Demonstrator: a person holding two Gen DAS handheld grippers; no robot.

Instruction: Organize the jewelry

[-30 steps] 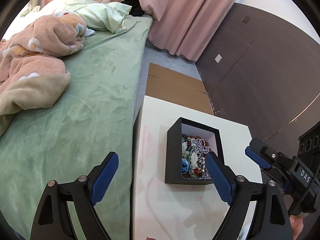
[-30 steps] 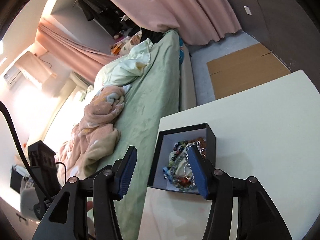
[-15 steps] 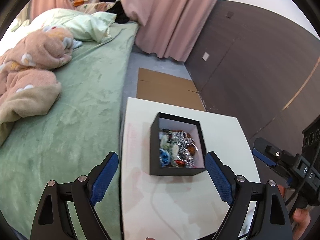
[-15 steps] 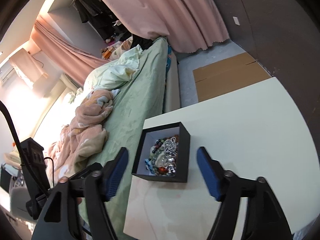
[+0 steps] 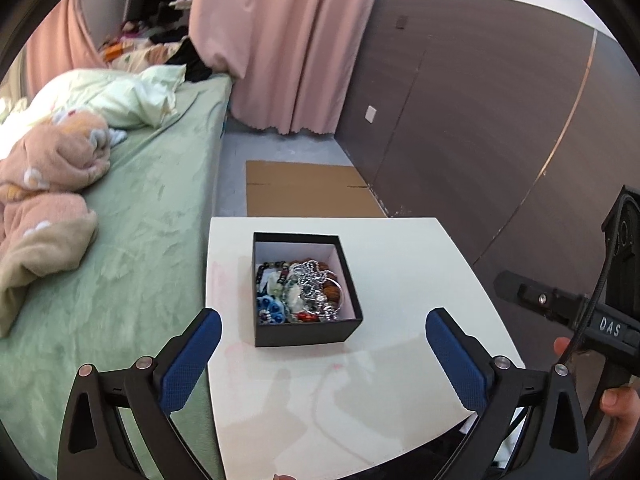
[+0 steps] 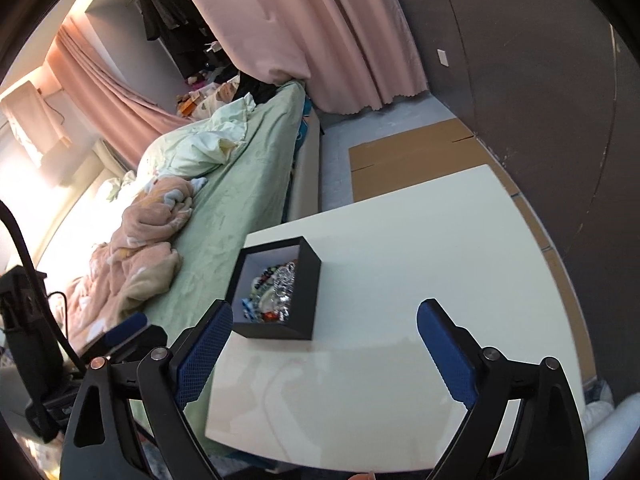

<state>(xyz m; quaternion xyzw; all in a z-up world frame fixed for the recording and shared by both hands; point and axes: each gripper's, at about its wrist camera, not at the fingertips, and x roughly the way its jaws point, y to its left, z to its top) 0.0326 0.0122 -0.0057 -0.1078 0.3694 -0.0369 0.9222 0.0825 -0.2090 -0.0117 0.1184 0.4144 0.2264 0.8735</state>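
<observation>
A black open box with a white lining stands near the left edge of a white table. Inside lies a heap of jewelry: bead bracelets, silver chains, blue pieces. My left gripper hangs before the box, its jaws opening wide with nothing between them. My right gripper is also held back from the box, jaws opening, nothing between its blue pads. The right gripper's body shows at the right of the left wrist view, held by a hand.
A bed with a green sheet adjoins the table's left side, with a pink blanket on it. Flat cardboard lies on the floor beyond the table. Pink curtains and a dark wall panel stand behind.
Both grippers have drawn back and up from the box, which now looks smaller and farther. The right gripper's jaws have spread much wider; the left's have widened a little.
</observation>
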